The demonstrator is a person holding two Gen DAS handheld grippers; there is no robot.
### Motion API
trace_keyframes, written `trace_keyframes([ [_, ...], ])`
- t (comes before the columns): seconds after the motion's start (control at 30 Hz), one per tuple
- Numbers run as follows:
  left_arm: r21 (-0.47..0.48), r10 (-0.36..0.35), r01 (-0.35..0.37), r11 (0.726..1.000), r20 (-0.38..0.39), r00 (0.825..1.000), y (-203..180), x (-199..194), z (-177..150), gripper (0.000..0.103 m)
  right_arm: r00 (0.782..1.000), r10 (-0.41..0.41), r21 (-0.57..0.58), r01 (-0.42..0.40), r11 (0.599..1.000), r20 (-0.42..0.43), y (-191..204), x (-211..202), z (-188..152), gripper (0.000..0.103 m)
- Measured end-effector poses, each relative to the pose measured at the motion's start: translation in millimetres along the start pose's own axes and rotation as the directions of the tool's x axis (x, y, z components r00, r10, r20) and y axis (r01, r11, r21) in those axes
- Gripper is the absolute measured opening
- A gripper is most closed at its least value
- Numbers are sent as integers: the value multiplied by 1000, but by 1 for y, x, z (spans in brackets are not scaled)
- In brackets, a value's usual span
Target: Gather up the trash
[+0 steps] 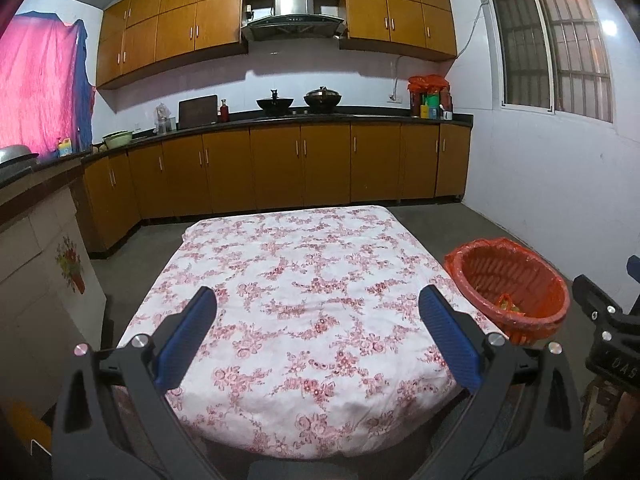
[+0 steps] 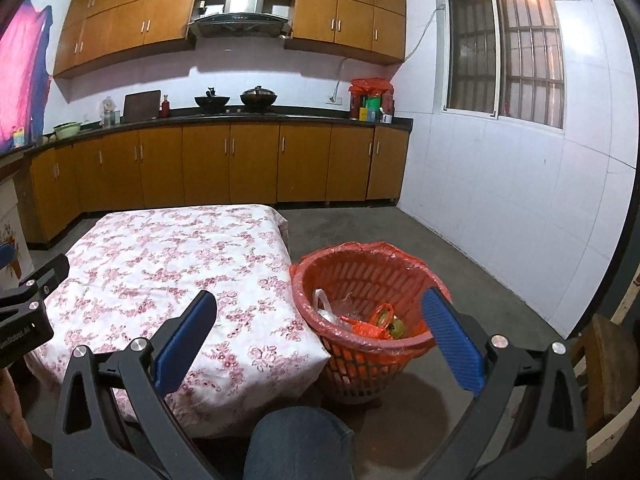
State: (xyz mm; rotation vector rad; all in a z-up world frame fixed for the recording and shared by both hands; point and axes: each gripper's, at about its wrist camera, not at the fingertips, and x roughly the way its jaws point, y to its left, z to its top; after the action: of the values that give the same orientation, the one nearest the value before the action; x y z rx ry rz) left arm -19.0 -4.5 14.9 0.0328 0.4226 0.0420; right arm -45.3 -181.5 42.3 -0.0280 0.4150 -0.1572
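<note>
Beside the worktop [image 2: 160,264] with its pink-flowered cloth, an orange bin [image 2: 360,280] on the grey floor holds bags and wrappers [image 2: 372,322]. Both hand-held grippers, left [image 1: 318,304] and right [image 2: 320,308], gape wide, holding nothing. One gripper's body reads "DAS". Wooden kitchen cabinets [image 2: 240,164] line the wall.

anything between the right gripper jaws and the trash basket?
Nothing. In the right wrist view the open right gripper hangs directly over the trash basket, beside the floral tablecloth.
</note>
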Motion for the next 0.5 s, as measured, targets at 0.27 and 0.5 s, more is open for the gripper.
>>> trace_keyframes([
  [0.27,2,-5,5,1000,-6,1000,-1,-4,-4,99,1000,-7,5,7,1000,-11,1,-3,-4,101],
  [0.5,1,-12,12,1000,-12,1000,-1,-4,-6,99,1000,-20,5,20,1000,-15,2,-3,-5,101],
])
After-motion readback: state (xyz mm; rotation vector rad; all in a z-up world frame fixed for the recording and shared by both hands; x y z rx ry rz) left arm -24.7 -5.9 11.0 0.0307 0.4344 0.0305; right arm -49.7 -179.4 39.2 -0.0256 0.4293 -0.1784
